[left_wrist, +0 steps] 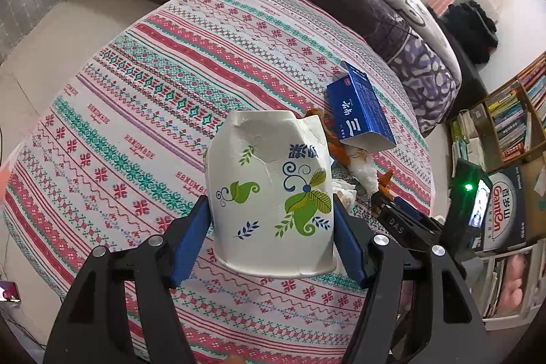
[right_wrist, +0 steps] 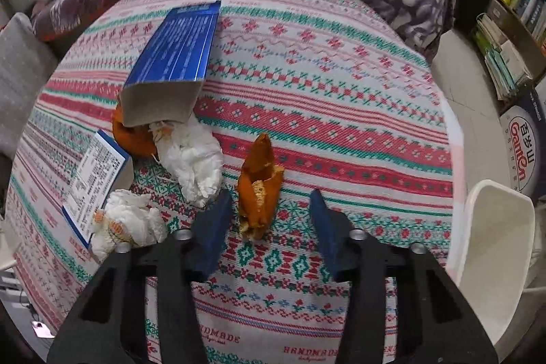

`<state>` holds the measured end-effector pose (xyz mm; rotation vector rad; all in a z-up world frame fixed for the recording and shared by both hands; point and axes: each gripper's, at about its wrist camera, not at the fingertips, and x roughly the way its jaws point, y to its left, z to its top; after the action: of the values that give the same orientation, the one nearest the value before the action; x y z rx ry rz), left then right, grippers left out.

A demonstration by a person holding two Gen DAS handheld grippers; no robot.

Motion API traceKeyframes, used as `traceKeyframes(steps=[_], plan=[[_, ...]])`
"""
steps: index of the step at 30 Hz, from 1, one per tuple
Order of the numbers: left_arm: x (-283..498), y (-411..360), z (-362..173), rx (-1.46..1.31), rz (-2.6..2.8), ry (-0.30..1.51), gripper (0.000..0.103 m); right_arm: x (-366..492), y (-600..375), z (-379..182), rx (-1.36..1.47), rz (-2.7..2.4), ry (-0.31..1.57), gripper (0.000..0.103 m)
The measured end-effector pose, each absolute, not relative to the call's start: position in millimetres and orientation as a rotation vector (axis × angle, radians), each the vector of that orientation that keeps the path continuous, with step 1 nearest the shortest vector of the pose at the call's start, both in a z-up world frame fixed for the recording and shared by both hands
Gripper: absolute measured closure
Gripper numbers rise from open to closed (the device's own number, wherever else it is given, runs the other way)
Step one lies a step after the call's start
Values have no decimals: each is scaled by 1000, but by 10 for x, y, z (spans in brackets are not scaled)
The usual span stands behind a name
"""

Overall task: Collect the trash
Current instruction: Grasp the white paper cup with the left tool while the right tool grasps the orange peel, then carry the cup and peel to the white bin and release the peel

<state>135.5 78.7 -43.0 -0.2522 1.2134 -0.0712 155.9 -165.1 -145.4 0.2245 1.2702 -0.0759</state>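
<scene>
My left gripper (left_wrist: 269,210) is shut on a crumpled white paper cup (left_wrist: 269,173) with green leaf prints, its blue pads pressing both sides, and holds it upside down above the table. In the right wrist view an orange peel (right_wrist: 259,186) lies on the patterned tablecloth (right_wrist: 341,98) between the fingers of my right gripper (right_wrist: 270,195). The left pad is close beside the peel and the right pad stands clearly apart from it, so the jaws are open. More trash lies left of the peel: a white tissue wad (right_wrist: 194,159), a second wad (right_wrist: 126,224) and another peel (right_wrist: 131,139).
An opened blue carton (right_wrist: 177,57) lies on its side over the peel and tissue. A small blue-and-white box (right_wrist: 95,183) is at the table's left. A white bin (right_wrist: 494,244) stands off the table's right edge. A quilted bed lies behind and bookshelves stand to the right.
</scene>
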Motion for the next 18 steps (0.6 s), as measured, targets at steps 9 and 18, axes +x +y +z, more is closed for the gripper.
traceKeyframes(steps=[9,18], plan=[[1338,876,-385,-238,-49,1189,36,1546,-1660,-1332,243,-75,1190,82],[1334,834,-210,-217,-46,1117,36,1463,-1712,-916,267,-47,1078,82]])
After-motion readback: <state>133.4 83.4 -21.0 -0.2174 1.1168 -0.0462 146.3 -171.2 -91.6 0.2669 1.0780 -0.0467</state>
